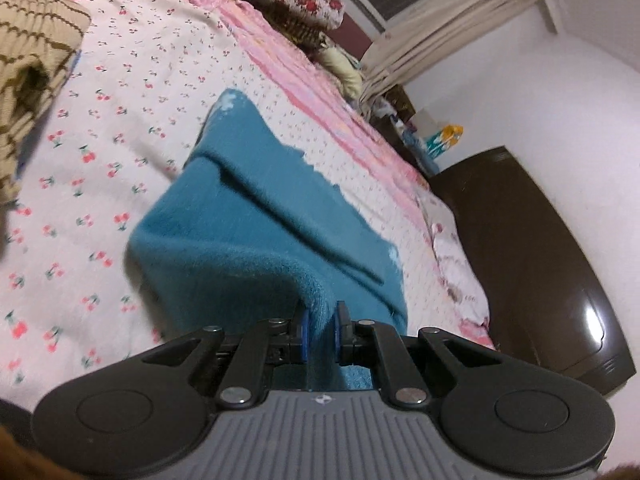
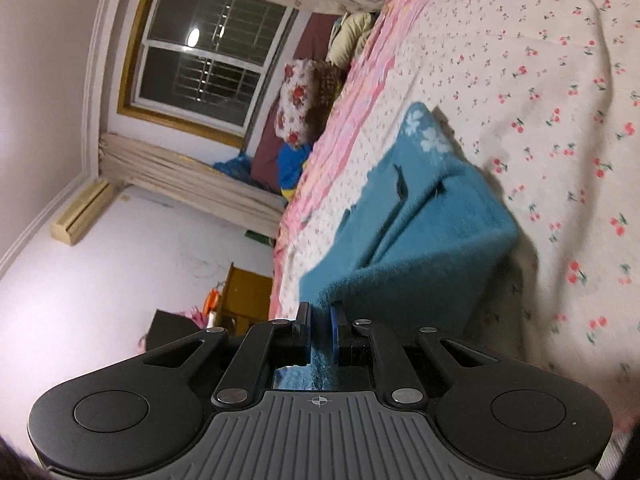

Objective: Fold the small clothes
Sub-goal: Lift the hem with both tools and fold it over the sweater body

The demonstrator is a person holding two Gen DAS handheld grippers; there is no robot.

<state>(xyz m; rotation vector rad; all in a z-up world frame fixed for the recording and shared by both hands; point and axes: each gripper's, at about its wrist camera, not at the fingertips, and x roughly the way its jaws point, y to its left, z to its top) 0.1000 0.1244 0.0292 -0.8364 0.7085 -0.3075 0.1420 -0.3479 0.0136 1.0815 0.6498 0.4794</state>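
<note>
Left gripper [image 1: 322, 334] clamped on teal garment [image 1: 256, 236] edge, bottom center. Right gripper [image 2: 320, 332] pinches the teal garment [image 2: 420, 232] likewise. Cloth drapes away onto the cherry-print bed sheet [image 1: 112, 128], mid-frame.

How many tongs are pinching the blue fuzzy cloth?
2. The left tongs pinch one near edge of the blue fuzzy cloth; the right tongs pinch another. The rest drapes onto the cherry-print sheet.

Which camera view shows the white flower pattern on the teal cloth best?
The right wrist view: the white flower pattern on the teal cloth shows as clear petals there. The left wrist view shows only small blurred white patches.
</note>
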